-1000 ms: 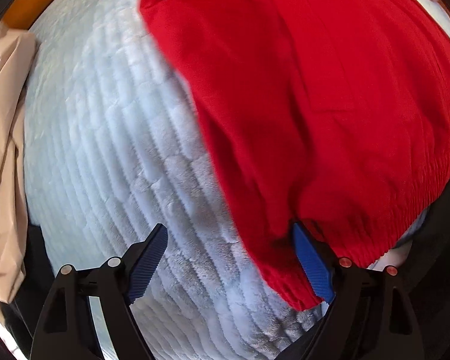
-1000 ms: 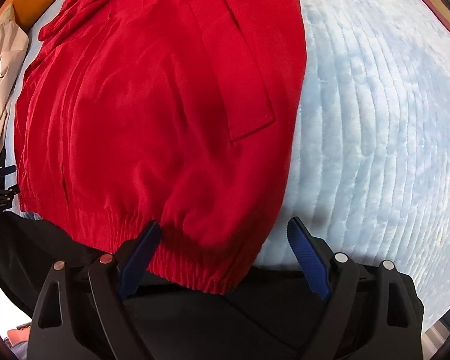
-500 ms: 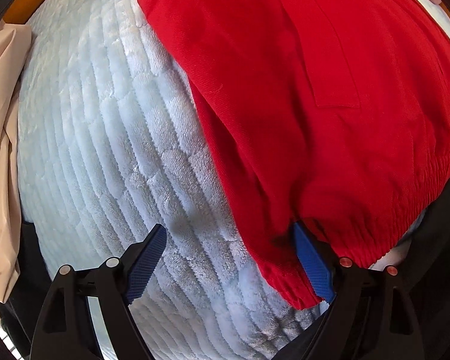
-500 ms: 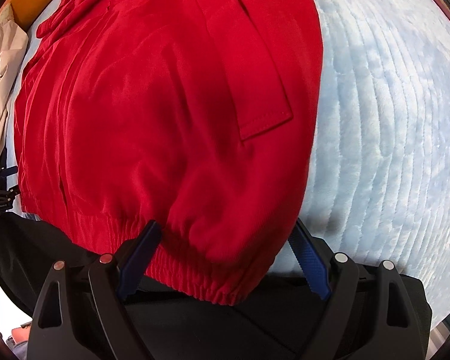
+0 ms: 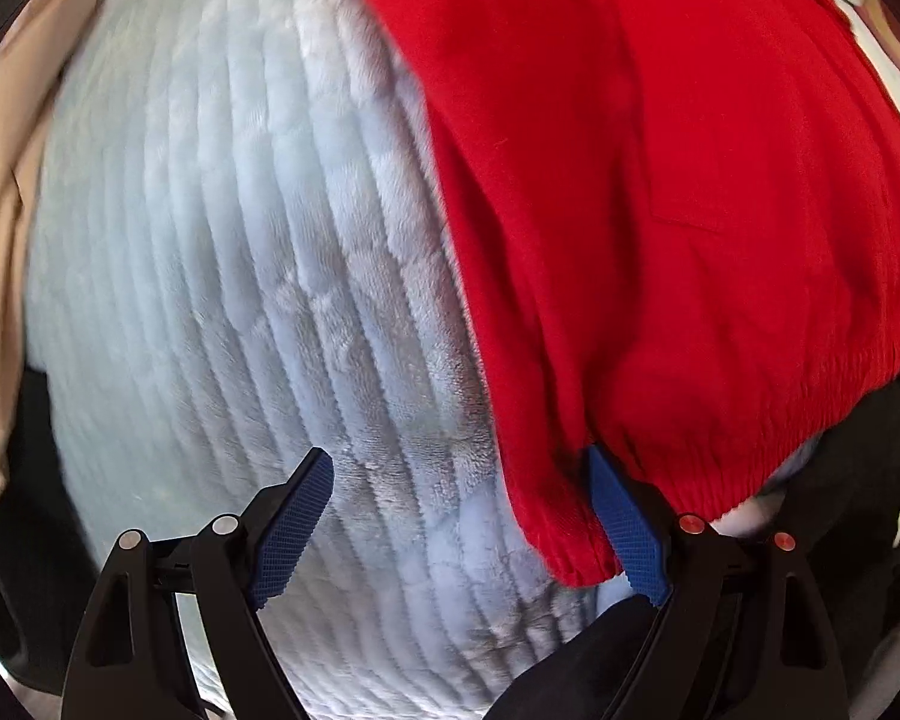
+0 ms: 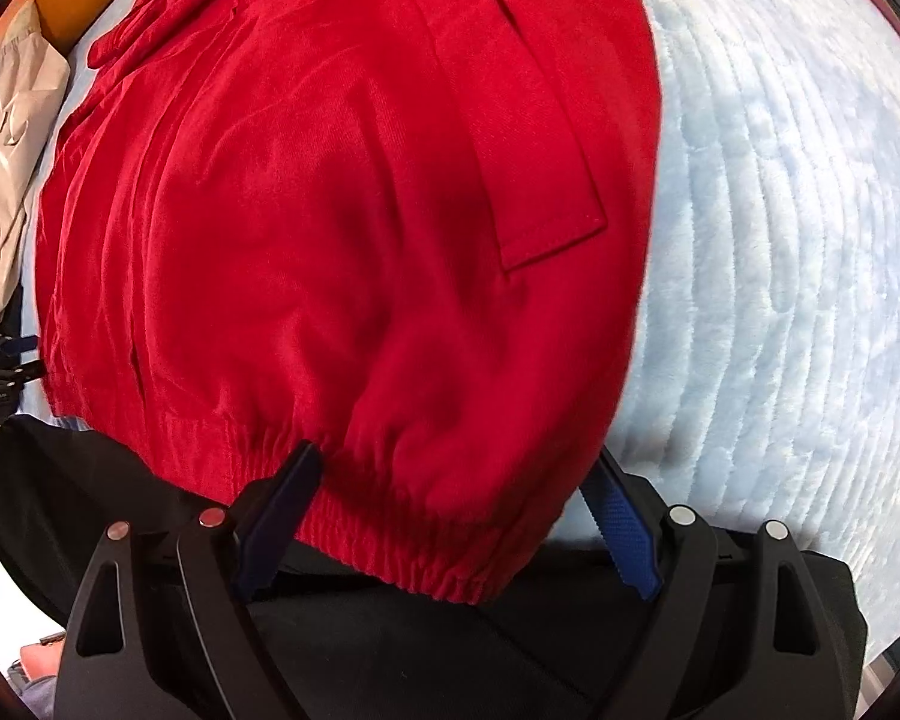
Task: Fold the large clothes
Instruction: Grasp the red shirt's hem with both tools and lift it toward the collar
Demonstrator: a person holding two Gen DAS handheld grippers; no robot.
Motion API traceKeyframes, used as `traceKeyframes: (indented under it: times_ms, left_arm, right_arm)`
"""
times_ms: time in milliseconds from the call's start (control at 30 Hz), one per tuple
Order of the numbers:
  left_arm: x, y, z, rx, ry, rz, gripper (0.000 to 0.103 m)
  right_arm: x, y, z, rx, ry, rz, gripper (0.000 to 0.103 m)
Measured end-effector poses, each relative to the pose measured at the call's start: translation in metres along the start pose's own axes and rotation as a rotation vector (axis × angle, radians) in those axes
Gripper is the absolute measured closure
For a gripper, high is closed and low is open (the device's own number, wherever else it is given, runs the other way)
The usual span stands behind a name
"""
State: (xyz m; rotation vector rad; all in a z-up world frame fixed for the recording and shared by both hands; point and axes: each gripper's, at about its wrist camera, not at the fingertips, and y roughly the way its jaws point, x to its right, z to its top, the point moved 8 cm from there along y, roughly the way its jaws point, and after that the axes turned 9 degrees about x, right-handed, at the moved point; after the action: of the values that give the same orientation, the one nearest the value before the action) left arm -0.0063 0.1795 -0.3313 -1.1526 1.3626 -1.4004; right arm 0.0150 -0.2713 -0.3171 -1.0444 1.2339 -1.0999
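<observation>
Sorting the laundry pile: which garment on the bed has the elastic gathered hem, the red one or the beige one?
The red jacket. Its ribbed, gathered hem lies between the right gripper's open fingers. The beige garment lies crumpled at the bed's far left edge.

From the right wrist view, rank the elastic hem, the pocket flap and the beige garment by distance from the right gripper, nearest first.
1. Elastic hem of the red jacket: between the open jaws of the right gripper.
2. Pocket flap: farther up the jacket, right of centre.
3. Beige garment: far left edge, past the jacket.
</observation>
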Motion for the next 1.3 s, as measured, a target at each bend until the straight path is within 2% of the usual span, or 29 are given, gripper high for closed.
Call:
traceKeyframes:
  times_ms: [100,233,333,367,400,600,767,800,833,933,1067,1167,1300]
  left_arm:
    - [-0.012,0.015,0.0,-0.045,-0.058,-0.053,0.016]
    - [-0.019,0.03,0.008,-0.084,-0.034,-0.082,0.014]
    - [-0.008,0.031,0.015,-0.093,0.003,-0.066,0.015]
    - [-0.003,0.028,0.018,-0.085,0.012,-0.087,0.018]
    - [-0.002,0.024,0.02,-0.077,0.017,-0.092,0.019]
    - [0.002,0.018,0.021,-0.077,0.015,-0.119,0.031]
    - [0.02,0.014,0.018,-0.1,-0.041,-0.183,0.051]
    - [0.02,0.013,0.019,-0.106,-0.057,-0.208,0.063]
    - [0.022,0.012,0.02,-0.117,-0.09,-0.28,0.083]
    - [0.023,0.011,0.024,-0.125,-0.071,-0.24,0.084]
    - [0.02,0.017,0.037,-0.144,-0.128,-0.259,0.086]
    - [0.005,0.008,0.042,-0.118,-0.156,-0.271,0.091]
    - [-0.012,-0.008,0.043,-0.071,-0.204,-0.307,0.093]
  right_arm:
    - [0.004,0.008,0.002,-0.002,0.002,0.017,0.019]
    - [0.0,0.012,0.003,0.001,-0.001,0.036,0.028]
    - [0.002,0.008,0.006,0.027,0.012,0.05,0.041]
    - [0.004,0.006,0.007,0.035,0.016,0.053,0.047]
    - [0.004,0.004,0.008,0.043,0.02,0.058,0.049]
    - [0.001,0.003,0.01,0.047,0.028,0.081,0.052]
    - [0.0,0.001,0.015,0.057,0.027,0.103,0.059]
    - [0.001,0.001,0.016,0.06,0.022,0.104,0.059]
    - [-0.001,0.0,0.015,0.063,0.022,0.106,0.062]
    - [-0.003,-0.004,0.013,0.075,0.013,0.116,0.065]
    - [-0.004,-0.009,0.013,0.094,0.012,0.138,0.074]
    - [-0.003,-0.018,0.015,0.12,0.059,0.196,0.076]
    - [-0.003,-0.028,0.018,0.143,0.103,0.252,0.078]
